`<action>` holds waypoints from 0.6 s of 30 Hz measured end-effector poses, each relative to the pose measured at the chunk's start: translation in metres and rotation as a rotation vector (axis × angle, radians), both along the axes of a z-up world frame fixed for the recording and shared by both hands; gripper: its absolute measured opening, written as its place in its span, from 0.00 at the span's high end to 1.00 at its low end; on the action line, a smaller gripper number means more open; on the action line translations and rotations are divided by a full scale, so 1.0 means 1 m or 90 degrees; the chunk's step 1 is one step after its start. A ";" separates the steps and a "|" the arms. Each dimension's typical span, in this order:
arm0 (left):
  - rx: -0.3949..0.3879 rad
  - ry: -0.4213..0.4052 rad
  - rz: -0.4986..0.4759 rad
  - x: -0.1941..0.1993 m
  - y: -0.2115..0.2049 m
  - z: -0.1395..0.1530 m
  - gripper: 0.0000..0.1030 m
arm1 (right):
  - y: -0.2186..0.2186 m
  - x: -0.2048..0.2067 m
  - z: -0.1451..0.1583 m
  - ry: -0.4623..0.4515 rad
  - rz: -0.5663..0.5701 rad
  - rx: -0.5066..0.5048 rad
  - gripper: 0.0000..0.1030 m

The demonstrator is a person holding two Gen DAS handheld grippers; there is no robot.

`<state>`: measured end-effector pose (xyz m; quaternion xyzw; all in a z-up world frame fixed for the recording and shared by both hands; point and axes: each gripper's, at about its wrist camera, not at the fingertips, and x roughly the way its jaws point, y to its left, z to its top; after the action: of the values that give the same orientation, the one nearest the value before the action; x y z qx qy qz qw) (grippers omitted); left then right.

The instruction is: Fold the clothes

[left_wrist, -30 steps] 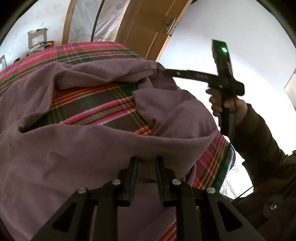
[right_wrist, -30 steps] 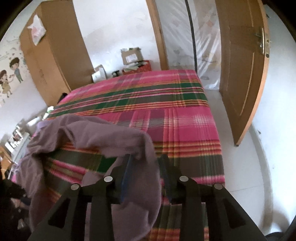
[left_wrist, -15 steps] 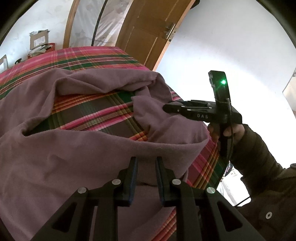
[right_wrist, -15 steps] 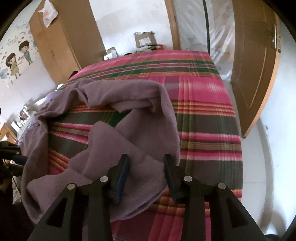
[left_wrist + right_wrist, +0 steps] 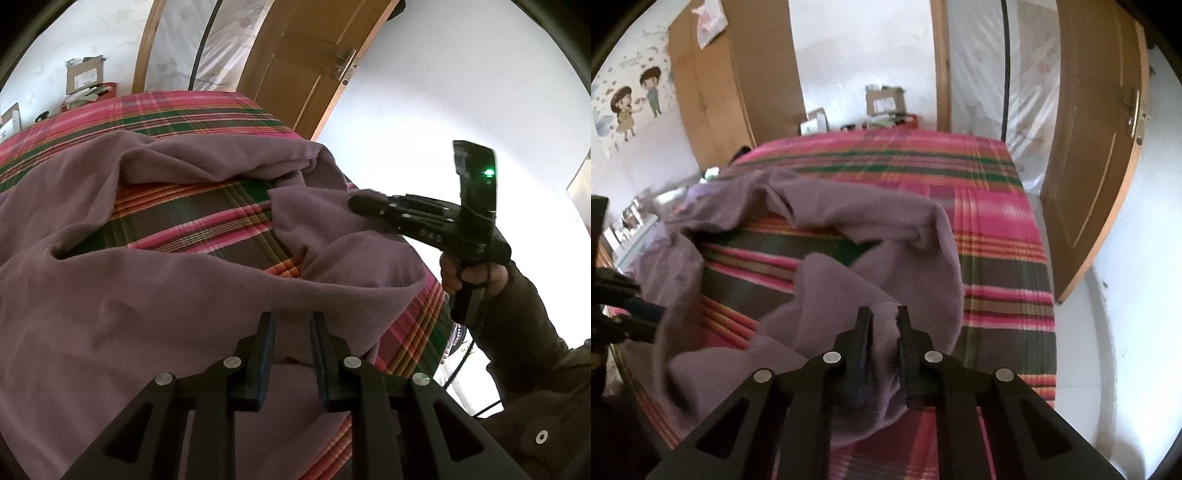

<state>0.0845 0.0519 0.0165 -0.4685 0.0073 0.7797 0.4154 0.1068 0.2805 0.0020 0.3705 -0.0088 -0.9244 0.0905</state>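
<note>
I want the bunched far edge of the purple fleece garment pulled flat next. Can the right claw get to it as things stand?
Probably not at once: the right claw is closing on a near fold of the purple fleece garment. Once it lets go, only plaid bedspread lies between.

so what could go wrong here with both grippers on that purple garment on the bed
The right gripper is closing on a bunched wad of the purple garment, so it may catch several layers and fold unevenly. The garment overhangs the plaid bed edge near the left gripper; a slip could drag it off.
</note>
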 end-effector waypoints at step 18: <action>0.010 0.019 -0.025 0.015 -0.002 0.007 0.81 | -0.017 0.077 0.077 0.154 -0.034 -0.057 0.88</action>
<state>0.0990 0.0498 0.0237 -0.4533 0.0162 0.7783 0.4341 0.1841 0.2631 0.0790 0.2512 -0.0488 -0.9631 0.0829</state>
